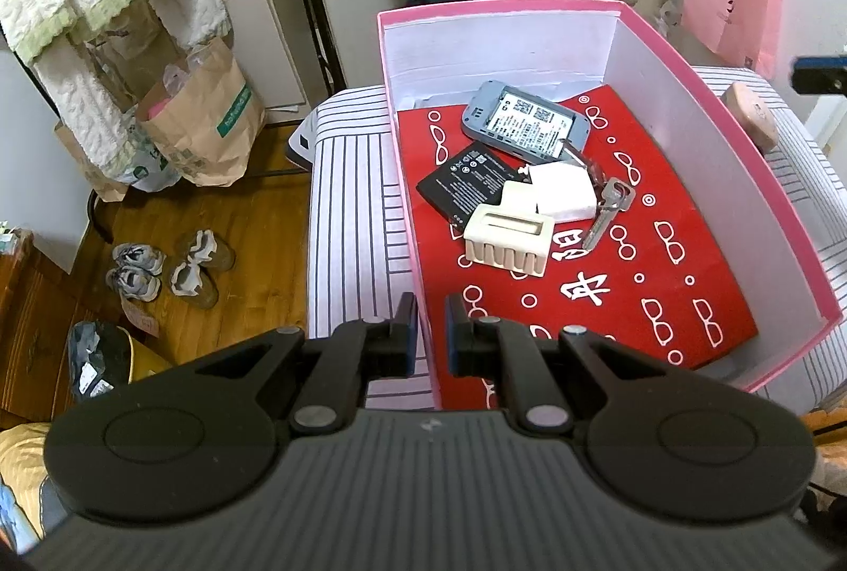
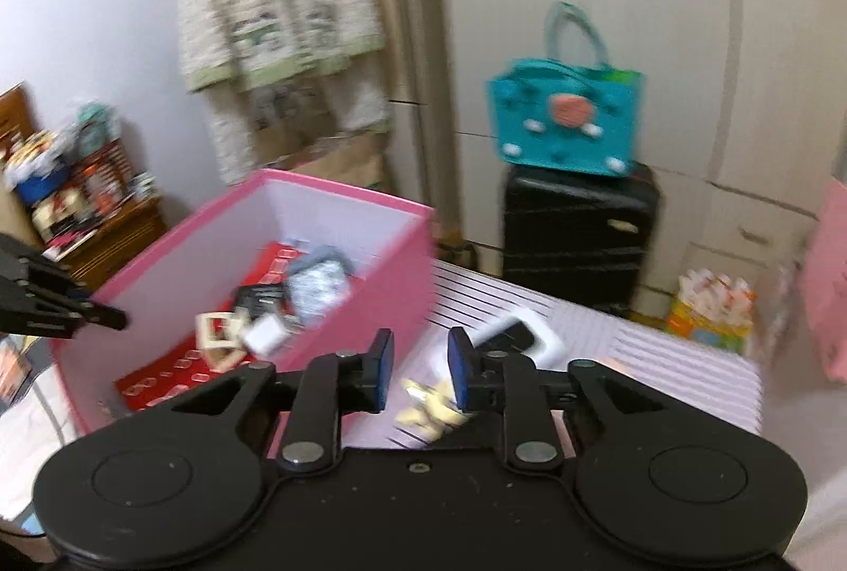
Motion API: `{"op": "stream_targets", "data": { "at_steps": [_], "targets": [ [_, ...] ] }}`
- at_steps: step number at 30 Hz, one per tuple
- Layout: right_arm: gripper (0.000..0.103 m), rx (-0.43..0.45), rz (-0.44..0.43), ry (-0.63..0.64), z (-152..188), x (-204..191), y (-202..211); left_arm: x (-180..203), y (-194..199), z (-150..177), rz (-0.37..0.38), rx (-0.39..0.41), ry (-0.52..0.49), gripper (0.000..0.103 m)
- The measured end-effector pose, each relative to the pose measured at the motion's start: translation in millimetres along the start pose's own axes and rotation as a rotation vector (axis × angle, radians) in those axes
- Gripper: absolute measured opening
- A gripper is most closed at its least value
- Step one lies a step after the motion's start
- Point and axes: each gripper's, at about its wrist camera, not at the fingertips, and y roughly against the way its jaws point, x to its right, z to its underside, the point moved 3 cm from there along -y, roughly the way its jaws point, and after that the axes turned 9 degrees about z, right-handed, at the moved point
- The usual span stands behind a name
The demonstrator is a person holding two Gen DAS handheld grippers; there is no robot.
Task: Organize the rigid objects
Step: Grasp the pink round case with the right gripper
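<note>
Pink box (image 1: pixel 661 57) wall clamped by left gripper (image 1: pixel 430 325) fingers, right gripper (image 2: pixel 421 362) fingers parted, empty.

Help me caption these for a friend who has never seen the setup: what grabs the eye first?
The open pink box on the striped surface dominates, its red lining printed with white glasses. A jumble lies inside: a grey device, a black battery, white blocks and a key. Behind stands a teal bag on a black suitcase.
</note>
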Motion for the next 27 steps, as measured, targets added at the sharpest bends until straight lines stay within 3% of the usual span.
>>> {"op": "stream_targets", "data": {
  "at_steps": [6,9,16,23,27],
  "targets": [
    [0.042,-0.034,0.102,-0.094,29.0,49.4,-7.8,1.6,-0.7,-0.4,-0.016,-0.007,0.000,0.009],
    [0.047,-0.050,0.124,-0.038,44.6,60.9,-19.2,3.8,-1.4,-1.3,-0.027,-0.014,-0.008,0.009],
    [0.067,-0.057,0.071,-0.011,70.7,83.0,-49.0,5.0,-2.8,-2.7,-0.037,-0.024,-0.004,0.009],
    [0.073,-0.024,0.063,-0.007,74.5,94.7,-78.0,5.5,-3.0,-3.1,-0.040,-0.030,0.004,0.009],
    [0.083,-0.020,0.028,-0.042,73.0,97.2,-92.6,6.1,-3.1,-3.1,-0.044,-0.032,0.002,0.009]
  ]
}}
